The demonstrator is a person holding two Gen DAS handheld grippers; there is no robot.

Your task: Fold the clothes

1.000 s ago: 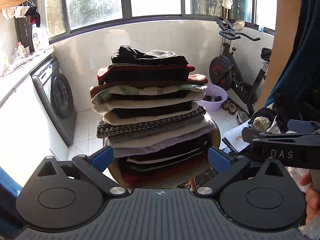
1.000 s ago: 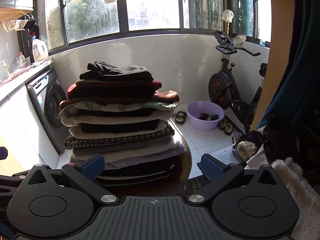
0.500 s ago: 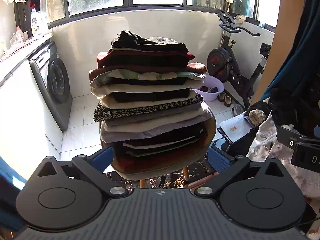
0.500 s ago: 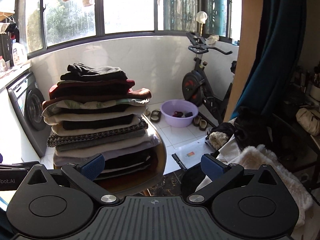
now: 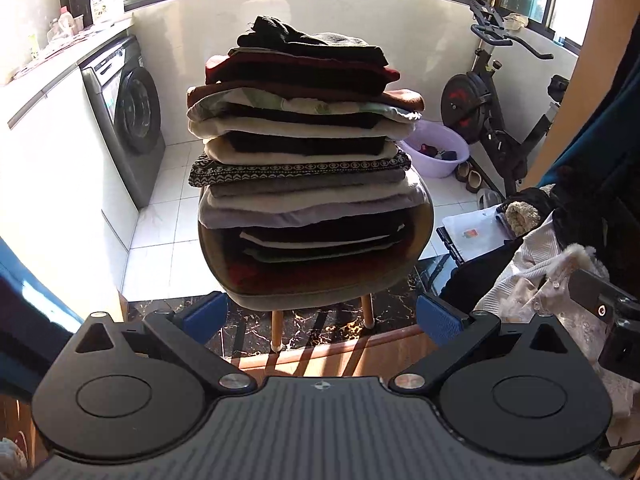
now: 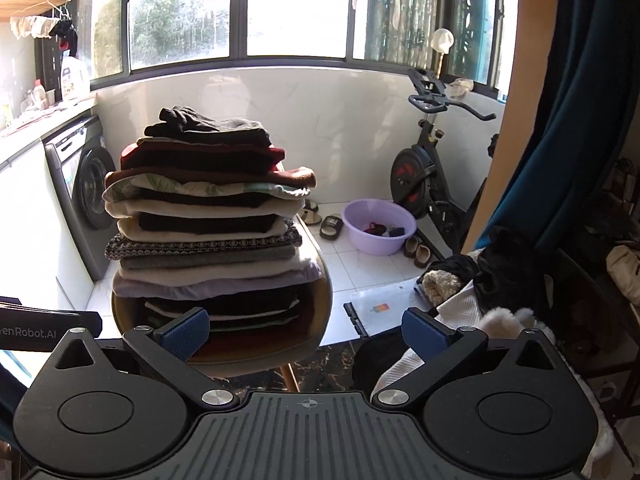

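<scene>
- Both grippers have drawn back and up from the stack since a second ago: the chair legs and dark marble floor now show under the seat in the left wrist view, and the right wrist view has swung right, taking in more of the unfolded heap.
- Left gripper (image 5: 320, 316) has its blue pads wide apart with nothing between them; right gripper (image 6: 306, 330) is likewise spread and empty.
- Folded clothes (image 5: 304, 152) stand in a tall stack on the round chair (image 5: 320, 292), well ahead of both grippers, with a loosely bunched black garment (image 5: 288, 34) on top.
- Unfolded pile (image 6: 488, 300) lies to the right, just beyond the right gripper's pad: white knit, fleecy cream and black pieces tangled together.
- Risk, as I judge it: the stack is high and its layers overhang unevenly, so adding another piece or brushing it could tip it toward the floor.
- Reaching into the tangled pile could lift two garments at once, or snag the fleecy trim.
- The left view shows the right gripper's body (image 5: 612, 320) close by at its edge, so the two tools could knock together if both go for the pile.
</scene>
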